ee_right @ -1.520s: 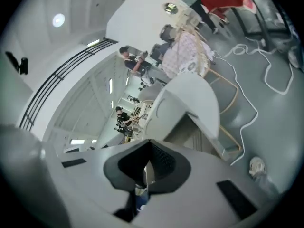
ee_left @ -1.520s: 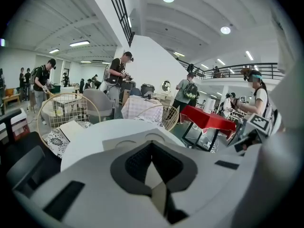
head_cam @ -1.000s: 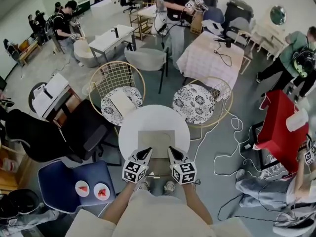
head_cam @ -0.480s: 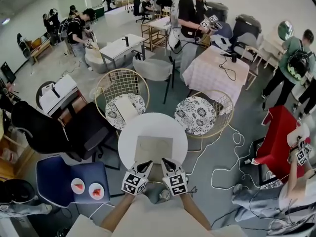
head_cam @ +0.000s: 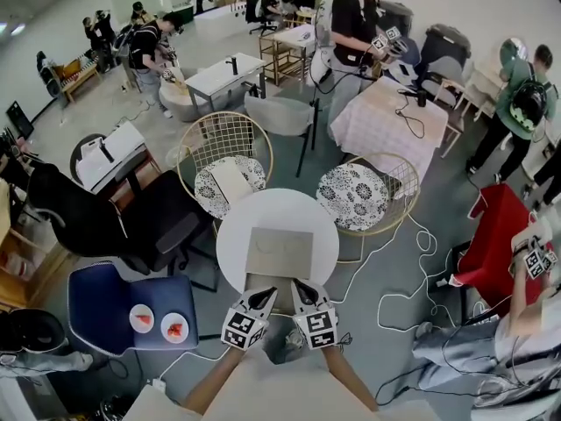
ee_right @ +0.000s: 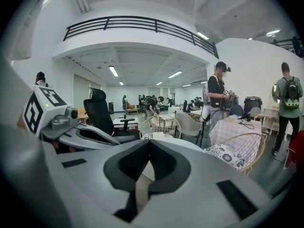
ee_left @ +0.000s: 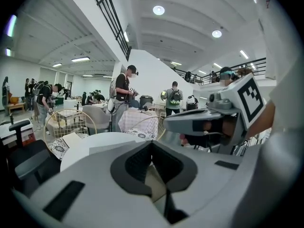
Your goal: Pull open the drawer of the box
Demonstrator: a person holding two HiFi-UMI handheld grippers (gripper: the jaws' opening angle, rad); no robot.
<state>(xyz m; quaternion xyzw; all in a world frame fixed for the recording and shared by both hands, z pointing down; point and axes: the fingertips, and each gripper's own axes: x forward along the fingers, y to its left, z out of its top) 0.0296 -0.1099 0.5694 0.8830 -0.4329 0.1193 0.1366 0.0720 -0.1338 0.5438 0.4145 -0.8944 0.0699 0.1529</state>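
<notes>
- head view: box point(head_cam: 279, 251) on the round table point(head_cam: 232, 235), 12 o'clock from left gripper point(head_cam: 266, 296) and right gripper point(head_cam: 298, 286).
- left gripper view: jaws together, holding nothing.
- right gripper view: jaws together, empty; closed tips could find no grip and just shove the box.

No words, numbers or brand names can be read in any view. The only printed marks are black-and-white square patterns on the left gripper point(head_cam: 266, 296) and the right gripper point(head_cam: 299, 286). They are blocky shapes with no letters or digits.
</notes>
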